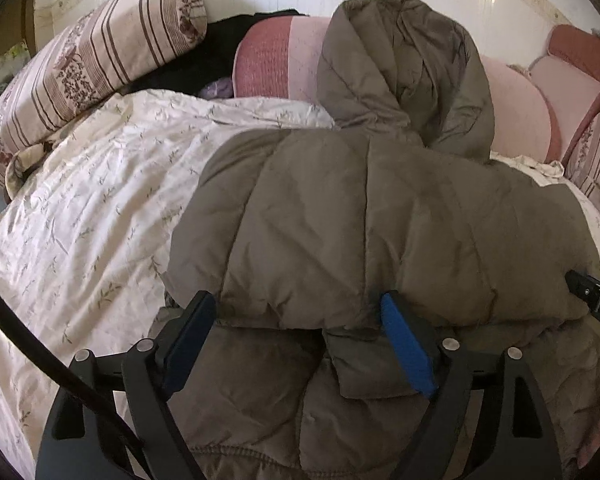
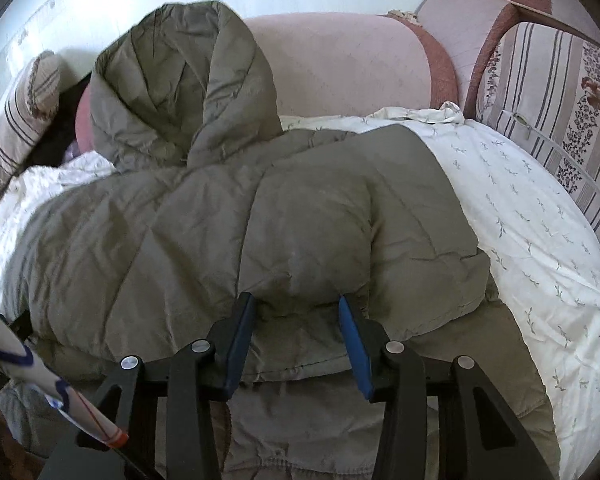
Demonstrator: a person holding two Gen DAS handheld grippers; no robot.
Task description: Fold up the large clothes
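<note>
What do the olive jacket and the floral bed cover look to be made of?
Olive jacket: probably a thin synthetic shell over padding, since it shows a faint sheen, stitched quilting and puffy panels. Floral bed cover: looks like matte woven cotton, finely creased with a small sprig print, though fibre is uncertain.

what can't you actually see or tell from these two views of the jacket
- Jacket sleeves: not visible in either view, apparently tucked under the folded body.
- Jacket's near hem: cut off by the bottom edge, behind the left gripper and right gripper.
- Dark item behind the striped pillow, left wrist view: mostly hidden, unidentifiable.
- Whether the fingers pinch fabric: unclear; the jacket bulges between them.
</note>
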